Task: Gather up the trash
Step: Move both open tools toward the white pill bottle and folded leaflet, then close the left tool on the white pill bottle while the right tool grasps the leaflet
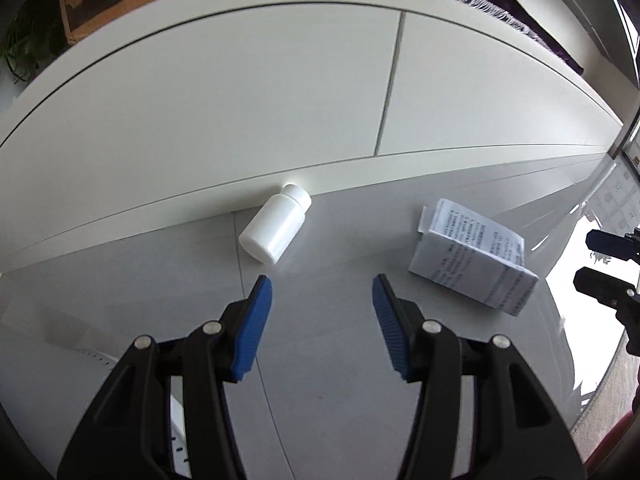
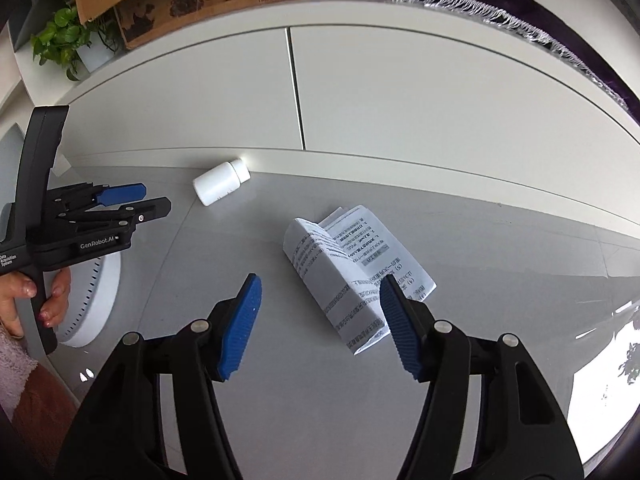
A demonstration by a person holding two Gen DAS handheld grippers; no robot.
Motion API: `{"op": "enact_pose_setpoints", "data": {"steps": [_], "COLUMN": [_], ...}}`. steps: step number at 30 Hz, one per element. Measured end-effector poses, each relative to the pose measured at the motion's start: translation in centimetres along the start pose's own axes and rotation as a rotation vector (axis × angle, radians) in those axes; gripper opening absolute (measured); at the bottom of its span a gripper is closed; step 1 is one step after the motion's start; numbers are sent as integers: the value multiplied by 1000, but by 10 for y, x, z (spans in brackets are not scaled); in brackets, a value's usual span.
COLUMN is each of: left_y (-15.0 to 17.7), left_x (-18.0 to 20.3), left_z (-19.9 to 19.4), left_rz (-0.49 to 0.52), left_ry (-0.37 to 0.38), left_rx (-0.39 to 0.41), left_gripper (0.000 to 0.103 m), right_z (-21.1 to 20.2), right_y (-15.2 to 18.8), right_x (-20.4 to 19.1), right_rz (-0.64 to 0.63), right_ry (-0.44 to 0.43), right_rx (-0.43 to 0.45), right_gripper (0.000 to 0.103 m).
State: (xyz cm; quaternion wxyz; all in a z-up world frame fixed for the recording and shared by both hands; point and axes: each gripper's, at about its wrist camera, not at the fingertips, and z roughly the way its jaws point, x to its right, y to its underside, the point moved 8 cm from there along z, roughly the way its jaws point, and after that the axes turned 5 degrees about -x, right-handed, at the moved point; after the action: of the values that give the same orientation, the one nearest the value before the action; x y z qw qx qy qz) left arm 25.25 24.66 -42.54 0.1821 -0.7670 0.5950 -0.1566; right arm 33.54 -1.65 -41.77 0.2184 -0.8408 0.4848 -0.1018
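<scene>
While the leaflet's fine print is staying unreadable, the left gripper (image 1: 322, 300) is hovering spread, the white pill bottle (image 1: 276, 229) lying just ahead. Only the right wrist view is showing a white perforated bin (image 2: 94, 300); the right gripper (image 2: 320, 300), spread, is partly covering the folded leaflet (image 2: 352, 276).

"GenRobot.AI" on the left tongs (image 2: 136, 200) body.

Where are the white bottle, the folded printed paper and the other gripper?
white bottle (image 1: 275, 229): left wrist view, middle of its body.
folded printed paper (image 2: 352, 276): right wrist view, on its printed face.
left gripper (image 2: 154, 199): right wrist view, midway between its fingertips.
</scene>
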Motion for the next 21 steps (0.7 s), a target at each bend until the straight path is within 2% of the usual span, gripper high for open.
{"op": "enact_pose_setpoints", "data": {"steps": [7, 16, 18, 21], "left_y": [-11, -18, -18, -19], "left_x": [-22, -30, -30, -31], "left_z": [66, 115, 122, 127], "left_rz": [-29, -41, -43, -47], "left_ry": [-19, -46, -50, -58], "left_rx": [-32, -43, -44, -38], "left_gripper": [53, 53, 53, 53], "right_z": [69, 126, 132, 132], "right_y": [-9, 7, 12, 14], "right_x": [2, 1, -1, -8], "right_rz": [-116, -161, -176, -206], "right_ry": [-11, -38, -34, -39], "right_rx": [-56, -143, -155, -146], "right_gripper": [59, 59, 53, 33]}}
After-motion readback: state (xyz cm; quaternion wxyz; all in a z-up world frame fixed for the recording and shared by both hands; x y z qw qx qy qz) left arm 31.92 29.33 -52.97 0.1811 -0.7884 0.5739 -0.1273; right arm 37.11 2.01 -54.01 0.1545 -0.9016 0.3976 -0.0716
